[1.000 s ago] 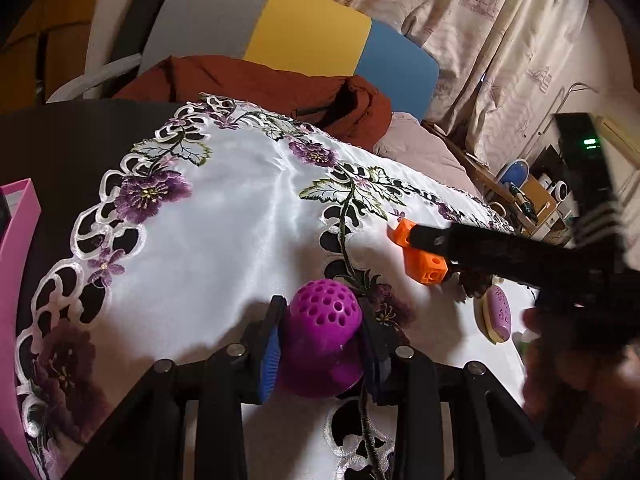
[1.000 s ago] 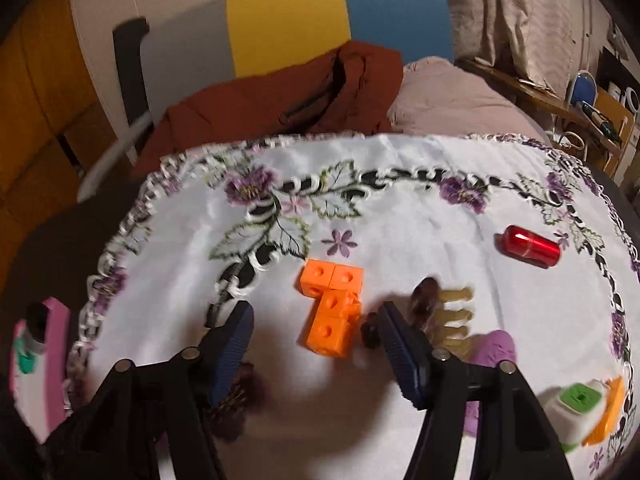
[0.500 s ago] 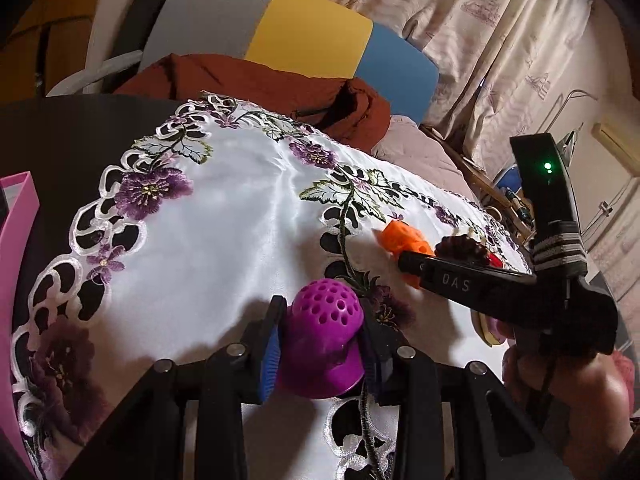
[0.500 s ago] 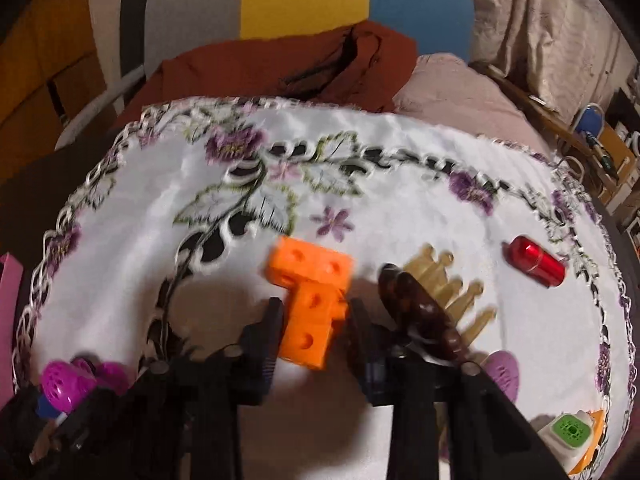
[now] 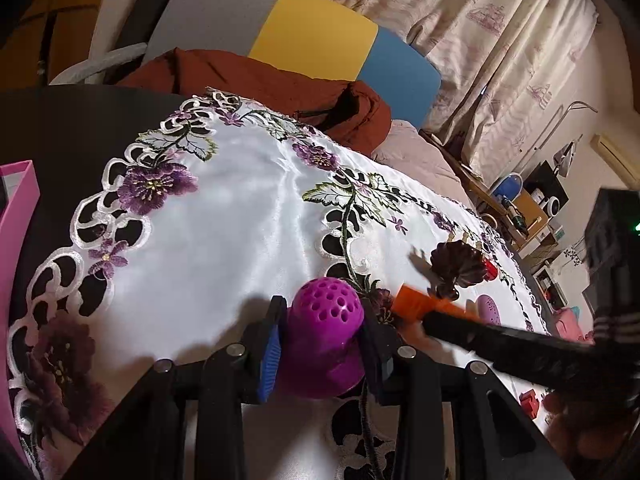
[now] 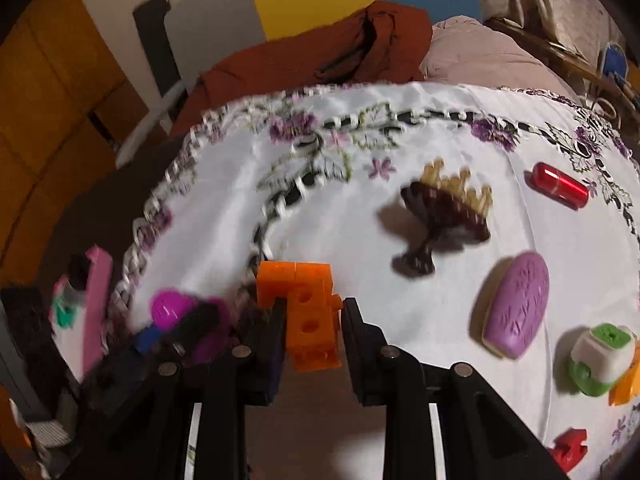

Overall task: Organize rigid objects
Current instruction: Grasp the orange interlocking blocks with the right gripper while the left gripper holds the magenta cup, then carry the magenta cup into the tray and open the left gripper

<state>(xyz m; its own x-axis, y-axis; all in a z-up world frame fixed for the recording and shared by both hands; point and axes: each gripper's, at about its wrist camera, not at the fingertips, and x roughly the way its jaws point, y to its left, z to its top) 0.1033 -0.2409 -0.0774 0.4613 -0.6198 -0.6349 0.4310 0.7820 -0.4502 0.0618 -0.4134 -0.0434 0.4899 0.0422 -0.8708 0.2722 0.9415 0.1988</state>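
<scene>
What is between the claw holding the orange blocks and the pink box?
The left claw with its purple ball sits between the orange blocks in the right claw and the pink box.

Hair clip (image 6: 444, 216) lies between capsule (image 6: 558, 185) and tablecloth (image 6: 224, 216) edge.

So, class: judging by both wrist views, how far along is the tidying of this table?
Early. Done: a small bottle sits in the pink box. In hand: the left hand-held gripper clamps the purple holed cap; the right hand-held gripper clamps the orange blocks. Left on the cloth: hair claw, red tube, purple oval, green-white cube.
</scene>
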